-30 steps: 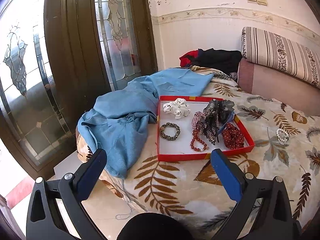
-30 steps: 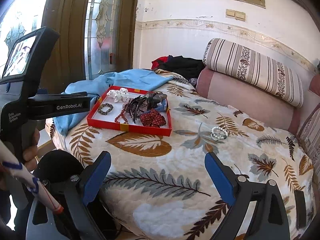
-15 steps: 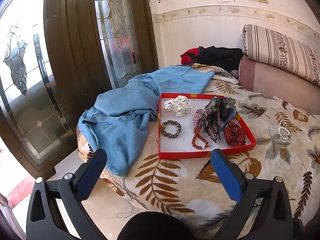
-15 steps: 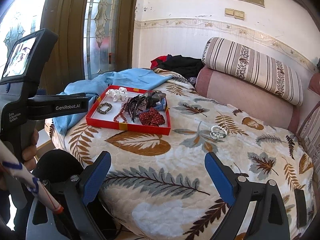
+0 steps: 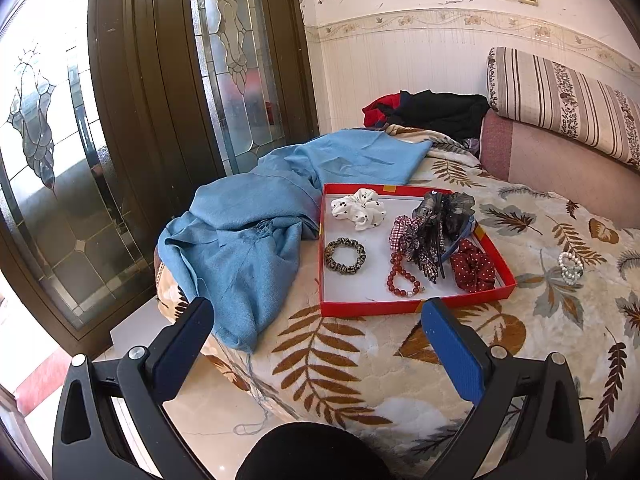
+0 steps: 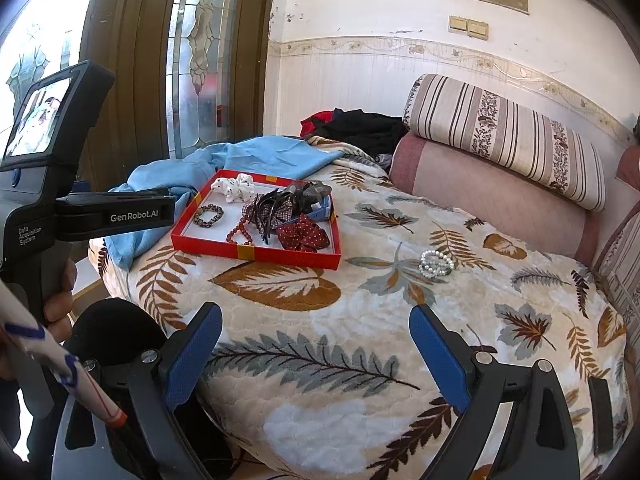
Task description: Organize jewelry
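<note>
I have both grippers held off the near edge of the bed (image 6: pixel 360 360), neither touching anything. The left gripper (image 5: pixel 318 320) has its jaws wide apart and empty, facing the red tray (image 5: pixel 400 307). The right gripper (image 6: pixel 316 328) is also spread wide with nothing between its pads, looking across the leaf-print cover.

The tray sits near the bed's left edge, just beside a crumpled blue cloth (image 5: pixel 256 224) that hangs over that edge. Inside it I can see a white scrunchie (image 5: pixel 359 208) at the far side, a leopard band (image 5: pixel 345 255) near the left wall, a string of red beads (image 5: pixel 402 276) toward the near wall, a dark tangle of hair ties (image 5: pixel 434 224) in the middle and a red dotted scrunchie (image 5: pixel 472 266) in the near right corner.

A pearl bracelet (image 6: pixel 435 263) lies alone on the cover, well apart from the tray on its right (it is the only piece outside). In the right view a hand (image 6: pixel 60 300) grips the left gripper's handle. Dark clothes (image 6: pixel 360 128) are piled at the bed's far edge, next to a striped bolster (image 6: pixel 504 136).
</note>
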